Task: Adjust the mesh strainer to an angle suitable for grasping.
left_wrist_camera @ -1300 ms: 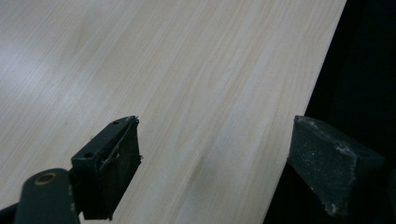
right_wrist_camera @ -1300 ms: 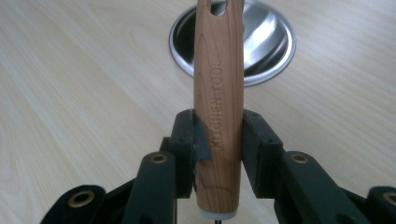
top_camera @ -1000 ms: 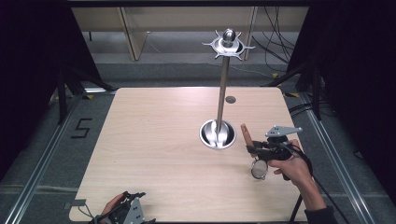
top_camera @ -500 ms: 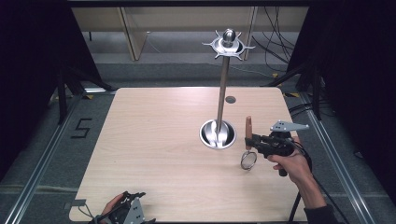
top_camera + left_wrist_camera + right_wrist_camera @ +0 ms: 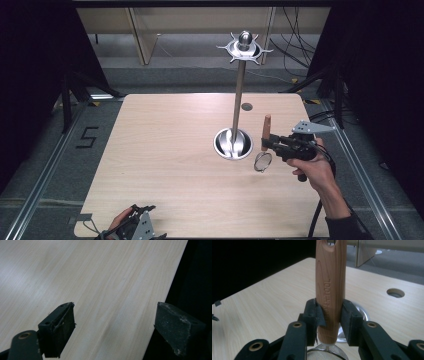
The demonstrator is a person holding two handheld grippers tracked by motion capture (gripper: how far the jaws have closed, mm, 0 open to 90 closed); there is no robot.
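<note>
Right gripper [image 5: 270,143]: held in a hand [image 5: 316,167] at the right side of the table [image 5: 165,150]; the jaws are closed on the wooden handle of a strainer [image 5: 264,146].
Grip: in the right gripper view [image 5: 329,322] the handle [image 5: 330,290] is seen pinched low down, close to where it meets the mesh, with a jaw pressed against each side.
Strainer: held roughly upright, handle up and round mesh head [image 5: 262,162] down; the head is seen just above or at the tabletop, and contact cannot be told.
Stand: a metal pole [image 5: 239,95] rises from a round base [image 5: 233,144] and is topped by a ring of hooks [image 5: 244,47]; the strainer is held just to the right of the base.
Left gripper [image 5: 132,225]: held at the near edge of the table, well apart from the strainer.
Left jaws: seen spread wide in the left gripper view [image 5: 115,327], with bare tabletop and the table edge between them.
Hole: a small round opening [image 5: 246,106] is seen in the table behind the stand.
</note>
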